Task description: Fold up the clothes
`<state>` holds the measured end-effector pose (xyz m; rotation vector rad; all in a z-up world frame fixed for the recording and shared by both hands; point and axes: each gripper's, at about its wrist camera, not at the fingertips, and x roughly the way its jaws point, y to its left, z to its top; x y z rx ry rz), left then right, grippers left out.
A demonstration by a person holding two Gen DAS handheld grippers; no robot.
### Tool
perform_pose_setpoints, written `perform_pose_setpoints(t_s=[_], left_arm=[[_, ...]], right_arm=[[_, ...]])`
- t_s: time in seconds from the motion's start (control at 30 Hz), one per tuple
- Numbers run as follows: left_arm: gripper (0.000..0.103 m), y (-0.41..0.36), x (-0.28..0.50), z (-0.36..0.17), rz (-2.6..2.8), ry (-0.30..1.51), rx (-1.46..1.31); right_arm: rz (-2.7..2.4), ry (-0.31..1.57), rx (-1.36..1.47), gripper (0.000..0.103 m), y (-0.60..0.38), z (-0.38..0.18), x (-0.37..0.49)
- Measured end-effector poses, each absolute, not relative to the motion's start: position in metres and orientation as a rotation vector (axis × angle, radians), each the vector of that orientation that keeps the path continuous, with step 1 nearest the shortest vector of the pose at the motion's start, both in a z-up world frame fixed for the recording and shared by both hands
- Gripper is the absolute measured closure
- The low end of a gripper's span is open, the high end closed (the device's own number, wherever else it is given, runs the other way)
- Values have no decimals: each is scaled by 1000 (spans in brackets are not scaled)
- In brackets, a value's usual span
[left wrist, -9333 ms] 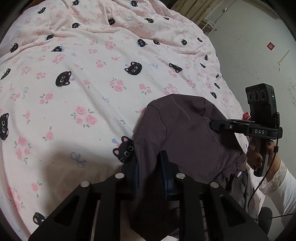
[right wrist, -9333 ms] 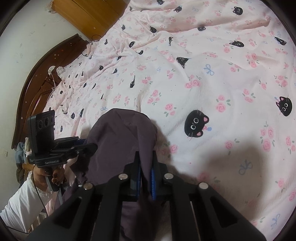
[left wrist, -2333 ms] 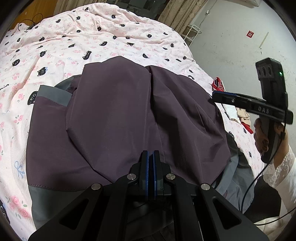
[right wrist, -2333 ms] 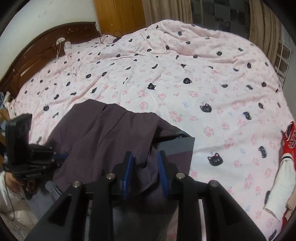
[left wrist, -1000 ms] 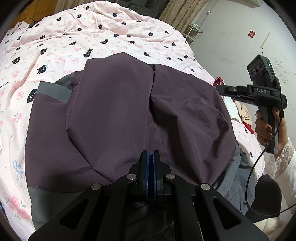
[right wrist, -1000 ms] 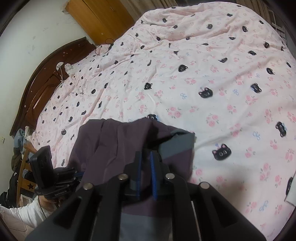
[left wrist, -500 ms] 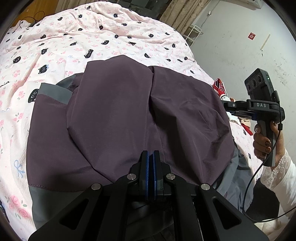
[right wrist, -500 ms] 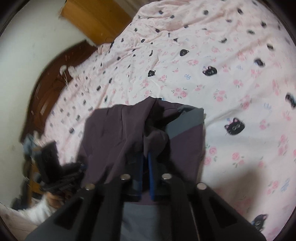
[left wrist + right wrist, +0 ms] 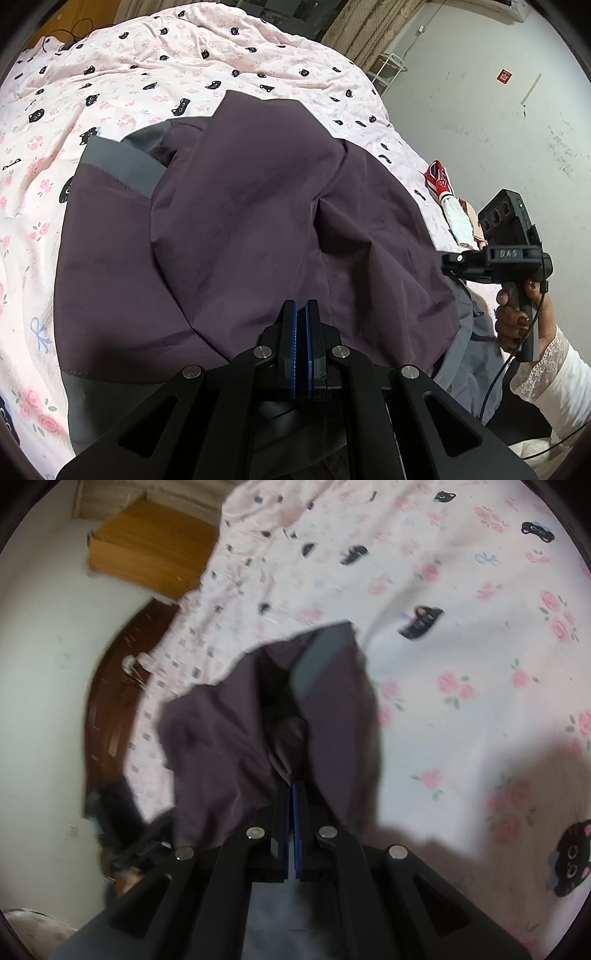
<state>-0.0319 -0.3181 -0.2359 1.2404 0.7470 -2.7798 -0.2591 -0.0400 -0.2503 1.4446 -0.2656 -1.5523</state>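
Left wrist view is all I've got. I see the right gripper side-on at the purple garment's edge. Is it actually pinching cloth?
Observer: Yes. In its own view the right gripper is shut on a bunched fold of the purple garment.
Operator: What's past the garment on that side?
Observer: Open pink bedsheet with cat faces and roses; nothing else lies there.
Operator: Anything at the head of the bed?
Observer: A dark wooden headboard curves along the sheet's left edge, with a lighter wooden cabinet beyond it. That view is motion-blurred, so finer detail is lost.
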Motion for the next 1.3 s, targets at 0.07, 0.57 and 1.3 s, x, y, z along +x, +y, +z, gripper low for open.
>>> perform_pose_setpoints(t_s=[0.07, 0.57, 1.3], left_arm=[[100, -319, -32, -236, -2779, 749, 1241], [99, -326, -19, -201, -2902, 790, 1062], [95, -414, -70, -240, -2544, 985, 1087]], right_arm=[[-1573, -219, 1427, 96, -44, -247, -256], [-1631, 96, 1016, 78, -82, -148, -186], [-1619, 373, 1186, 79, -109, -228, -170]])
